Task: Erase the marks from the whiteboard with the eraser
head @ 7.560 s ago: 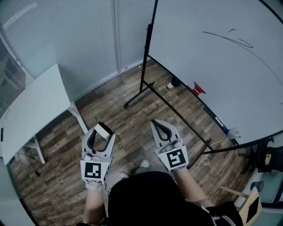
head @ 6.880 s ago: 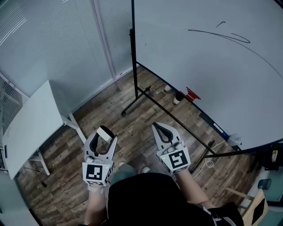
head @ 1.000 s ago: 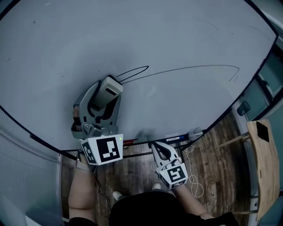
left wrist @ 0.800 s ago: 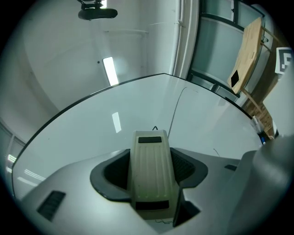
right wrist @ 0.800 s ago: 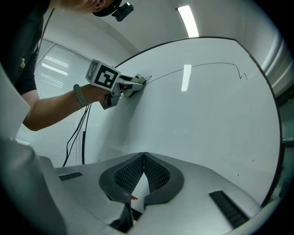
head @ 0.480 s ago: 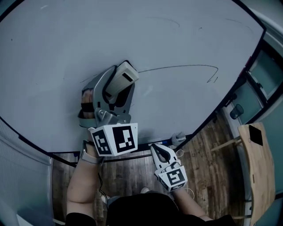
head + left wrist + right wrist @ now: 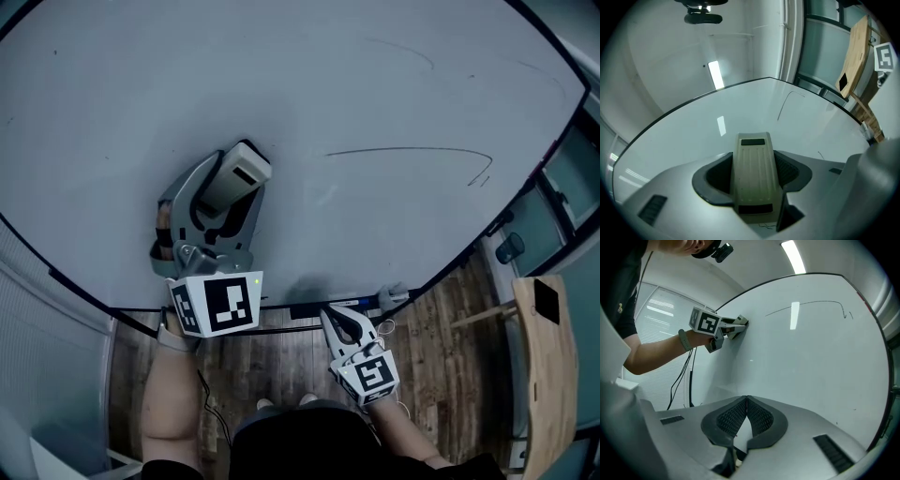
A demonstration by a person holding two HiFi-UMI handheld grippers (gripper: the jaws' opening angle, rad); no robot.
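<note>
Two tools: left hand-held gripper grasps beige plastic eraser against large white whiteboard, left of thin black curved line. Right hand-held gripper clenched, empty, hanging low. Wiping step, probably; next, sweep the eraser right across the line.

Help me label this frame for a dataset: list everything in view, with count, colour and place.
whiteboard: one, white, fills most of the head view
marker line: one long, dark, on the board right of the eraser
eraser: one, cream, between the left gripper's jaws, at the board
wooden panel: one, tan, right edge
floor: brown planks, below the board
left gripper: one, grey, shut on the eraser
right gripper: one, grey, jaws together, empty, low under the board's bottom edge
</note>
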